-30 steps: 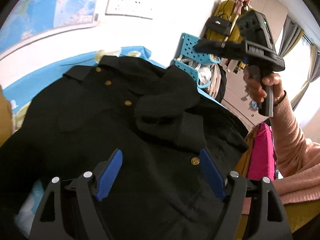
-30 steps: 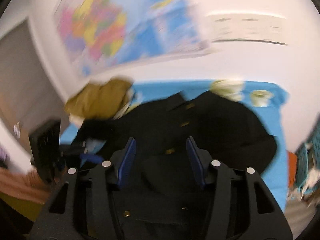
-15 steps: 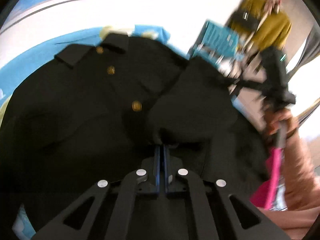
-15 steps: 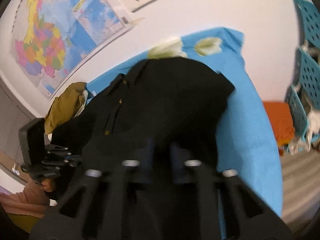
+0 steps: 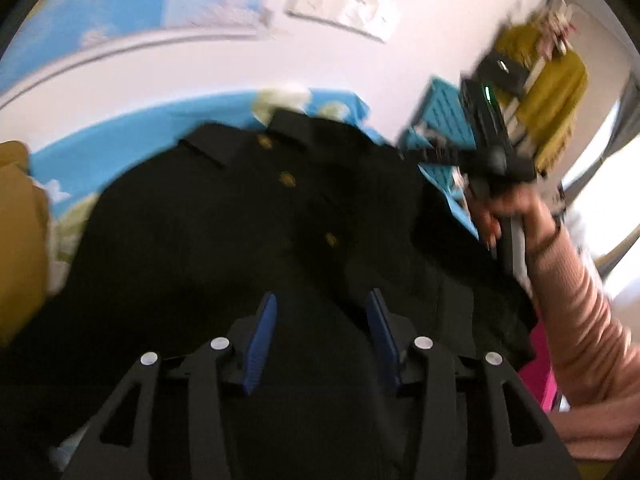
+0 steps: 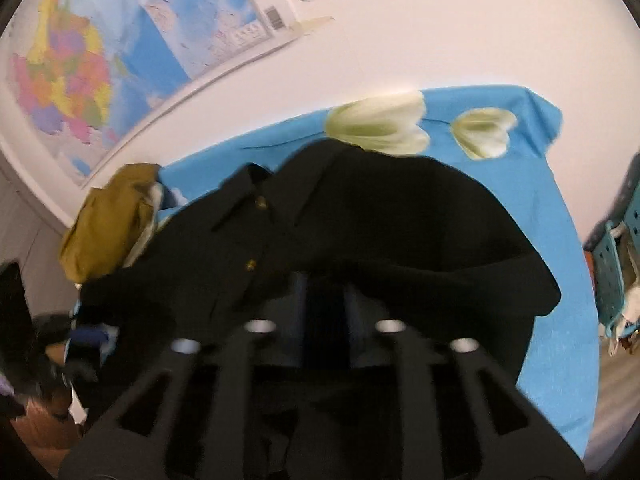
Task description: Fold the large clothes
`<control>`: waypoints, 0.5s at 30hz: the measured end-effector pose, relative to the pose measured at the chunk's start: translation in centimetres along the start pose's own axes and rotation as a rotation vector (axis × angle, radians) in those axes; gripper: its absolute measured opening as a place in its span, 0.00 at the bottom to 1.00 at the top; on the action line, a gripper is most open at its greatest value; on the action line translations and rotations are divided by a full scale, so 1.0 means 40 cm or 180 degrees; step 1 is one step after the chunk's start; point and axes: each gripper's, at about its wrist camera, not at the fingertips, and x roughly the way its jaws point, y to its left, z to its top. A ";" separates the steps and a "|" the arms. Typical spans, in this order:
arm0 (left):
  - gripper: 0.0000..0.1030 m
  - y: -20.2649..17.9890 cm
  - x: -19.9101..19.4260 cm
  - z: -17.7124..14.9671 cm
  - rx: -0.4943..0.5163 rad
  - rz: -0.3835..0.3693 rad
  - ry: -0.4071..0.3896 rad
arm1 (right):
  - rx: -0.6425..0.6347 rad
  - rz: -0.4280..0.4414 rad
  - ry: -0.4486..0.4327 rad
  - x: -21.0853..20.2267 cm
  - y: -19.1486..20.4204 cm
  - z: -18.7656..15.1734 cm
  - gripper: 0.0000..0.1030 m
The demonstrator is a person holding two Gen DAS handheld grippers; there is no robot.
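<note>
1. Pressed together half a second ago, now parting again: left gripper (image 5: 320, 320), blue pads (image 5: 262, 336) spread, black fabric lying beneath and between them but not pinched.
2. Likewise parting after a full close: right gripper (image 6: 326, 308), pads dim and blurred, a gap showing between them over dark cloth; no squeeze on the fabric to be made out.
3. Spread out collar-up on the blue tulip-print sheet (image 6: 560, 240): black jacket (image 5: 224, 216) with gold buttons (image 5: 287, 178) running down its front, one sleeve folded in across the body.
4. Seen from the left wrist, beside the jacket's right edge: right gripper (image 5: 436, 152) held in a hand (image 5: 508, 208), pink knit sleeve (image 5: 580, 304) trailing behind it.
5. Just beside the jacket's left shoulder: bundled mustard-coloured garment (image 6: 108, 220) resting on the sheet.
6. Beyond the jacket's collar, on the white wall: map poster (image 6: 120, 52) and a row of wall sockets (image 5: 344, 10).
7. Off the jacket's right side: turquoise perforated baskets (image 5: 444, 112), and farther back a mustard top on a hanger (image 5: 552, 92).
</note>
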 end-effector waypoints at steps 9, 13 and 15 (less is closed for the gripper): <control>0.56 0.012 0.018 -0.038 -0.0043 -0.0236 0.0007 | -0.0725 0.0439 0.0395 -0.136 0.089 -0.256 0.64; 0.56 0.023 0.014 -0.043 -0.0092 -0.0261 -0.0020 | -0.0866 0.0196 0.0780 -0.081 0.113 -0.345 0.26; 0.56 0.023 0.010 -0.037 -0.0099 -0.0276 -0.0057 | -0.0771 0.0423 0.0592 -0.121 0.117 -0.320 0.11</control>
